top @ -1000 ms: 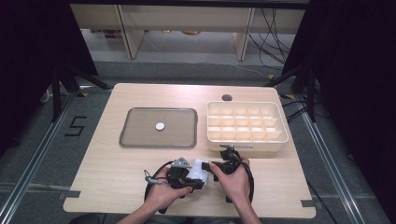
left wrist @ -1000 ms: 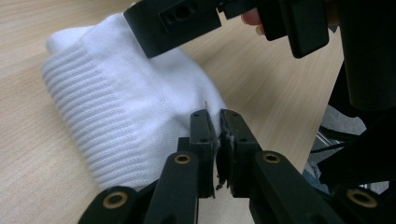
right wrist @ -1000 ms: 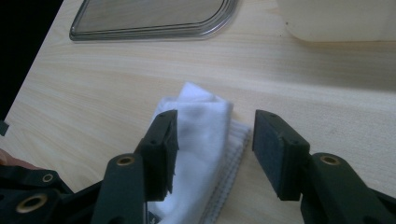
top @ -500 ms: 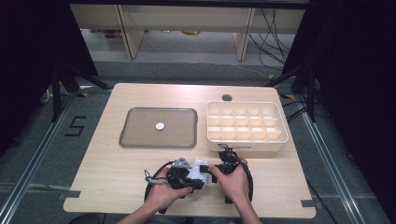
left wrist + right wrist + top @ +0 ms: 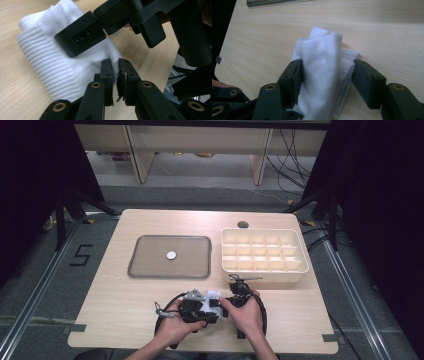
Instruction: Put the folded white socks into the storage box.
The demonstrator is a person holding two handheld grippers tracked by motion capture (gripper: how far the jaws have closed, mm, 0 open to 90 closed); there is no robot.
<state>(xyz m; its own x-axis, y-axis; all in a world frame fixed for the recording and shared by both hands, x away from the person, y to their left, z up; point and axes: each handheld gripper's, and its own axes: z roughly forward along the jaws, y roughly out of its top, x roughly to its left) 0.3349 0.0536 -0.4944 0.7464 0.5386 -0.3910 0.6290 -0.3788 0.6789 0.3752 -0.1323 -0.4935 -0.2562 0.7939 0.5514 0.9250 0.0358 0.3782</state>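
the white cloth (image 5: 322, 75) lies bunched and folded on the wooden table (image 5: 125, 320), near the front edge and between the person's two hands, well apart from the tray (image 5: 145, 270) and the divided box (image 5: 300, 270) farther back. the left gripper (image 5: 115, 65) has its jaws nearly together, pinching a thin fold at the cloth's edge; they have just been easing apart a little, yet the fabric sits between the pads and they press on it. the right gripper (image 5: 327, 75) straddles the folded bundle with its jaws spread wide after just opening further; the left-hand pad in its own view lies against the cloth, while the other pad stands just beside the ribbed edge, with a sliver of gap, so the cloth is between the jaws but not squeezed. in the left gripper view one black jaw of the right gripper crosses over the top of the cloth. in the high view both hands sit close together over the cloth, the left hand (image 5: 177, 325) and the right hand (image 5: 247, 312) each wrapped round its tool. a small round white disc (image 5: 171, 255) lies in the middle of the tray, and the box's compartments look bare from above.
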